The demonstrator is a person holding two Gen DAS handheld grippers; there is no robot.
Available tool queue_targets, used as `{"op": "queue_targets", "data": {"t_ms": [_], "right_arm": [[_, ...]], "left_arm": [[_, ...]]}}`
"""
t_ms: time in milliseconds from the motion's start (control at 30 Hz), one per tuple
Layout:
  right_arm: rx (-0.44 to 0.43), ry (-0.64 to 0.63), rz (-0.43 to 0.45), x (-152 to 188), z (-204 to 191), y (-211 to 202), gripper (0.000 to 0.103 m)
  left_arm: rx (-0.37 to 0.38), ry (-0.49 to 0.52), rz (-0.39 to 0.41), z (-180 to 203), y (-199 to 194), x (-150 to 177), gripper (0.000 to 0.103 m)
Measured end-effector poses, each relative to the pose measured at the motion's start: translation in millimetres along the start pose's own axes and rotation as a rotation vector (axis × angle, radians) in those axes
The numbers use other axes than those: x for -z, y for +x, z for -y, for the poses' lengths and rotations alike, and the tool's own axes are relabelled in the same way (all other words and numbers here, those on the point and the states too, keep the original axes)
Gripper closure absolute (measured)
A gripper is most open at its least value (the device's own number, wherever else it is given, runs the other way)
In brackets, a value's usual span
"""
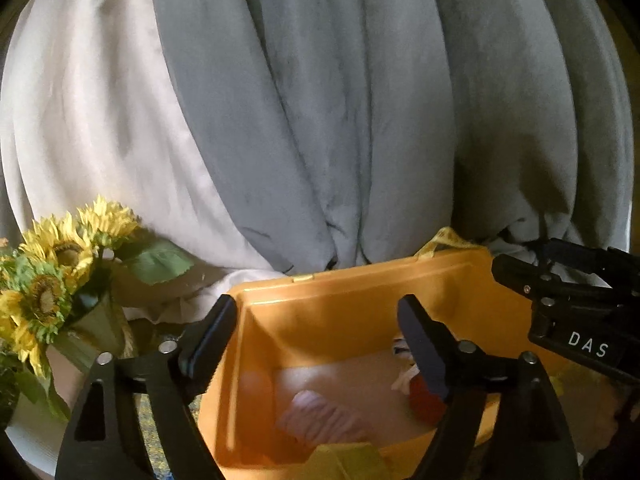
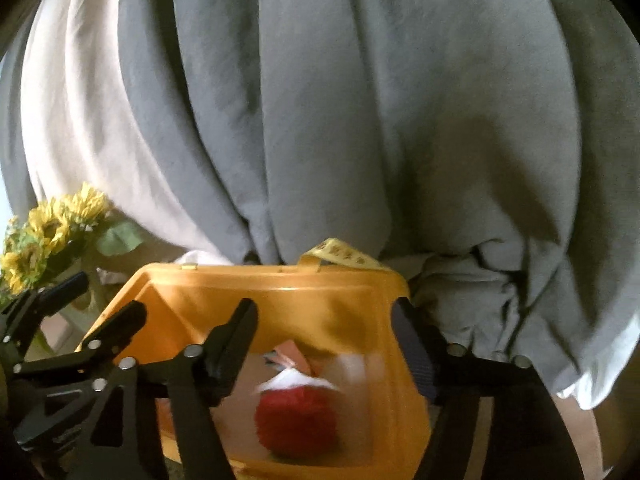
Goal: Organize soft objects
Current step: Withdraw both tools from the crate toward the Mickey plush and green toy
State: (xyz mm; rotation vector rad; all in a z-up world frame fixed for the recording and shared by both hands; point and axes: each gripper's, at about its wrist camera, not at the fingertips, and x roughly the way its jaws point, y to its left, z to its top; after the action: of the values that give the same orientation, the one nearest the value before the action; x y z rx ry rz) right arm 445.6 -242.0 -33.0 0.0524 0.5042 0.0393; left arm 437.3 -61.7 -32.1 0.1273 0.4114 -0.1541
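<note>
Curtains fill the upper part of both views: grey curtain (image 1: 320, 120) folds across the centre and right, and a pale white curtain (image 1: 88, 112) at the upper left. Below them, in the lower centre of each frame, sits an orange bin (image 1: 360, 280), open at the top.

In the left wrist view, the left tongs (image 1: 320, 340) stand spread over the bin, with nothing between the pads. One finger hangs at the bin's left rim, the other over its inside. Under them, on the bin's floor, lies a pink ribbed soft piece (image 1: 324, 416). A red soft object (image 1: 424, 400) shows partly behind the right finger, with some white and striped bits just above it. A yellow cloth (image 1: 344, 460) lies at the bottom edge. The right tongs (image 1: 560, 292) enter from the right edge, marked "DAS".

In the right wrist view, the right tongs (image 2: 324, 344) are likewise spread wide and pinch nothing. Between and below their fingers, inside the bin, rests the red fluffy ball (image 2: 296, 420), blurred, with a white soft piece (image 2: 296, 380) touching its top. A yellow printed strap (image 2: 340, 256) arches over the bin's far rim.

Sunflowers (image 1: 60, 264) stand at the left of both frames, beside the bin.
</note>
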Motion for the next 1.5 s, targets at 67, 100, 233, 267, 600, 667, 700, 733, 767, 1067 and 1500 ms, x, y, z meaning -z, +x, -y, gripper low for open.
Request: {"op": "queue_targets", "data": {"t_ms": [67, 100, 233, 267, 600, 667, 700, 733, 767, 1067, 1500], "right_arm": [[0.018, -0.003, 0.024, -1.9, 0.7, -12.1, 0.026], [0.028, -0.004, 0.034, -2.6, 0.8, -17.6, 0.024], [0.07, 0.004, 0.073, -5.2, 3.6, -44.0, 0.021], [0.081, 0.006, 0.081, -5.0, 4.5, -49.3, 0.019], [0.159, 0.008, 0.104, 6.5, 13.6, -97.5, 0.018], [0.17, 0.027, 0.101, 11.5, 17.3, -105.9, 0.018], [0.17, 0.039, 0.095, 14.5, 19.2, -109.6, 0.018], [0.168, 0.046, 0.09, 17.1, 20.6, -112.5, 0.018], [0.169, 0.052, 0.083, 20.4, 21.8, -114.9, 0.018], [0.18, 0.078, 0.011, 49.4, 28.1, -132.9, 0.018], [0.158, 0.076, -0.16, 103.3, 33.5, -135.2, 0.018]], "left_arm": [[0.005, 0.003, 0.022, 1.5, -11.6, -2.5, 0.015], [0.008, 0.004, 0.029, 2.5, -17.1, -3.8, 0.014], [0.018, 0.001, 0.05, 4.0, -38.3, -5.2, 0.014], [0.022, 0.001, 0.052, 4.7, -43.3, -5.0, 0.013], [0.01, 0.022, 0.071, 19.1, -83.6, 8.8, 0.013], [0.022, 0.026, 0.068, 21.7, -90.3, 12.8, 0.013], [0.026, 0.029, 0.066, 23.3, -93.2, 14.7, 0.013], [0.027, 0.031, 0.061, 25.0, -95.7, 17.0, 0.013], [0.028, 0.028, 0.057, 26.2, -98.5, 19.7, 0.013], [0.064, 0.018, -0.027, 38.7, -107.1, 44.1, 0.013], [0.079, 0.142, -0.131, 64.5, -108.0, 92.8, 0.013]]}}
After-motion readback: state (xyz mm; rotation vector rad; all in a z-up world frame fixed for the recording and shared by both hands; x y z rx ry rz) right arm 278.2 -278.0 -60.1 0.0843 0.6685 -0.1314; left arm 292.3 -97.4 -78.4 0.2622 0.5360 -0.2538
